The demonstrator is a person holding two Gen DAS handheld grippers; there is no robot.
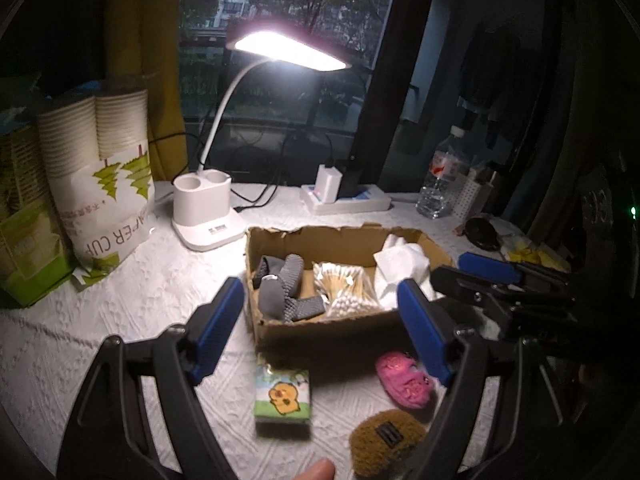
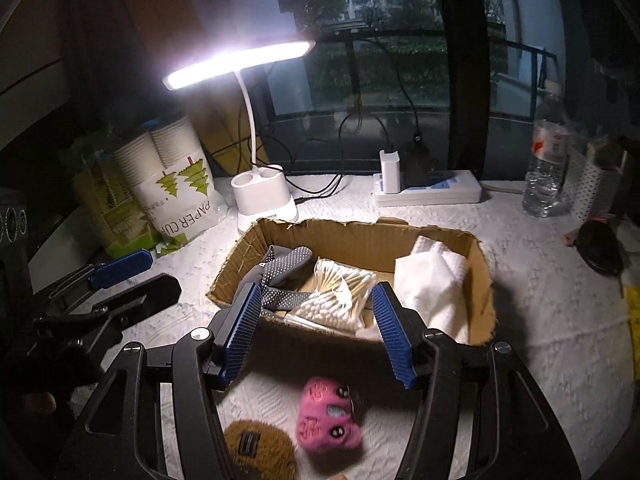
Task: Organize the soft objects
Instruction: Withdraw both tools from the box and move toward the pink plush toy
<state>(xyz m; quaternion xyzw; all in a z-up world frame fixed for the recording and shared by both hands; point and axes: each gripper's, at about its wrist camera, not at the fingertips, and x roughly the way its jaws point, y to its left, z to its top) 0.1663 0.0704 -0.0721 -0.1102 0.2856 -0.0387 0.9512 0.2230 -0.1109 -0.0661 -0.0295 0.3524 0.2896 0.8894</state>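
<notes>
Your left gripper [image 1: 320,320] and right gripper [image 2: 316,332] both gape wide, empty, because the pink toy [image 2: 326,414] awaits pickup before the box [image 2: 360,236].

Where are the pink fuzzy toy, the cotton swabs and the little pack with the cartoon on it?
pink fuzzy toy [image 2: 326,414], right wrist view, middle of its face.
cotton swabs [image 2: 334,300], right wrist view, middle of the bundle.
cartoon pack [image 1: 283,398], left wrist view, printed top face.

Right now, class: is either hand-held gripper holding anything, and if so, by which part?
Nothing is held. The left hand-held gripper and the right hand-held gripper are both open and empty; the pink plush toy lies loose on the table.
</notes>
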